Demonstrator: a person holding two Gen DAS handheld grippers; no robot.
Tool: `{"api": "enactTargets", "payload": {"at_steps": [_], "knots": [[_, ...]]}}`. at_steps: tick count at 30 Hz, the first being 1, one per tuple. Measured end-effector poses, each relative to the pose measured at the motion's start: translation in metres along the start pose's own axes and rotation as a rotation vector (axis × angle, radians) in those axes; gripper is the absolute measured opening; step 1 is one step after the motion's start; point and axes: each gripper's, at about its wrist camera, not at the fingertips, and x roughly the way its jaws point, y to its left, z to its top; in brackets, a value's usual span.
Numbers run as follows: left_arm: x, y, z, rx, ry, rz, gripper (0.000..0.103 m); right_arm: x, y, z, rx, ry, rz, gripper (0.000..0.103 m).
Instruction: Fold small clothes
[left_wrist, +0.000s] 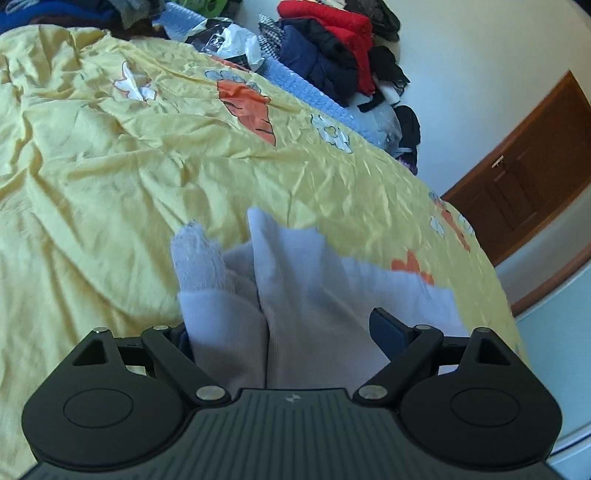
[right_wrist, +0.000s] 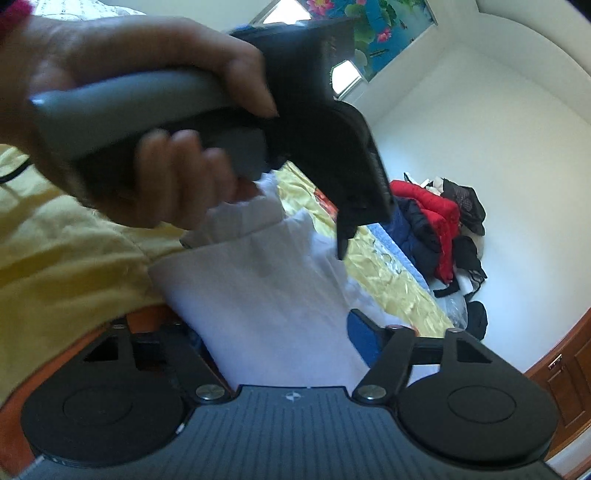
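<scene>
A pair of white socks lies between the fingers of my left gripper, above a yellow bedspread. The jaws stand wide with the cloth bunched between them; I cannot tell if they pinch it. In the right wrist view the same white socks fill the gap of my right gripper, whose blue pad shows at the right. The other hand-held gripper, held by a hand, is just above the socks.
A pile of red, navy and black clothes sits at the bed's far side, also in the right wrist view. A plastic bag lies beside it. A brown wooden door stands at right.
</scene>
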Motion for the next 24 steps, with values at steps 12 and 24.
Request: {"api": "enactTargets", "payload": {"at_steps": [12, 24], "knots": [[0.025, -0.017, 0.016, 0.073, 0.019, 0.158, 0.012, 0.016, 0.000, 0.005, 0.003, -0.007, 0.092, 0.011], [0.001, -0.066, 0.016, 0.158, -0.039, 0.279, 0.010, -0.006, -0.056, -0.009, 0.315, -0.094, 0.181, 0.007]]}}
